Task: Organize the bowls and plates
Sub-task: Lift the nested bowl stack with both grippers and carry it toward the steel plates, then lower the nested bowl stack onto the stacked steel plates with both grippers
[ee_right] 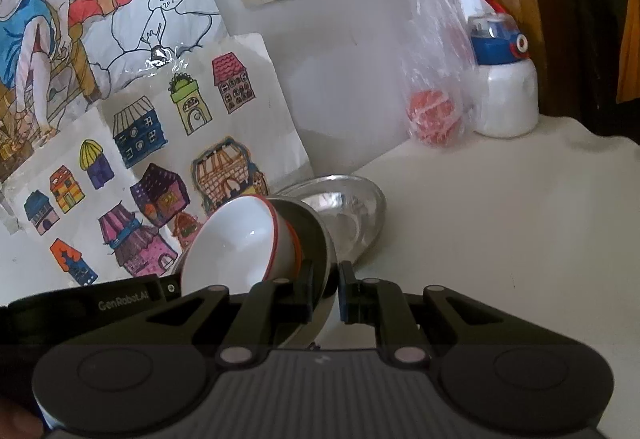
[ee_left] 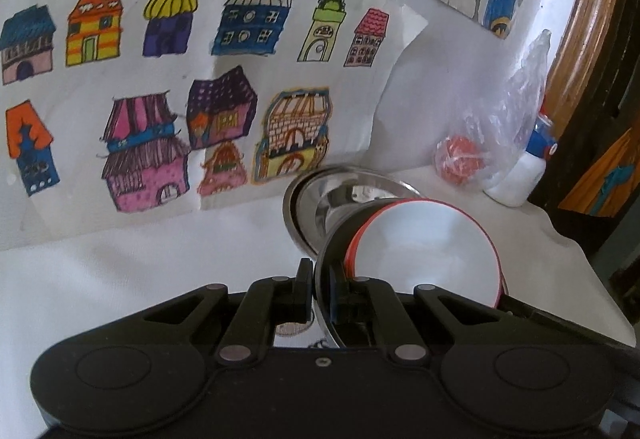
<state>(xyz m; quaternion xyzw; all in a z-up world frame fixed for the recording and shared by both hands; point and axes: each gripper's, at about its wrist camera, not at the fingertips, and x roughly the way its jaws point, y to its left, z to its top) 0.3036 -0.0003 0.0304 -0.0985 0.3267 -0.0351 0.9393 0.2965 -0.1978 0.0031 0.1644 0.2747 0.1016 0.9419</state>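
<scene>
My left gripper point(ee_left: 322, 271) is shut on the rim of a steel bowl point(ee_left: 340, 231) that is tilted and lifted off the table. Inside it sit nested white bowls with red rims point(ee_left: 428, 251). My right gripper point(ee_right: 326, 275) is shut on the rim of the same steel bowl point(ee_right: 314, 231), with the white bowls point(ee_right: 236, 243) leaning left of its fingers. A second steel bowl point(ee_left: 320, 195) point(ee_right: 352, 215) rests on the white tablecloth just beyond the held one. In the right wrist view the left gripper's body point(ee_right: 120, 295) shows at the lower left.
Children's drawings point(ee_left: 200, 79) cover the wall behind the table. At the back right stand a plastic bag with a red ball point(ee_right: 434, 115) and a white bottle with a blue lid point(ee_right: 504, 91). The table edge point(ee_right: 600, 143) and dark wooden furniture lie to the right.
</scene>
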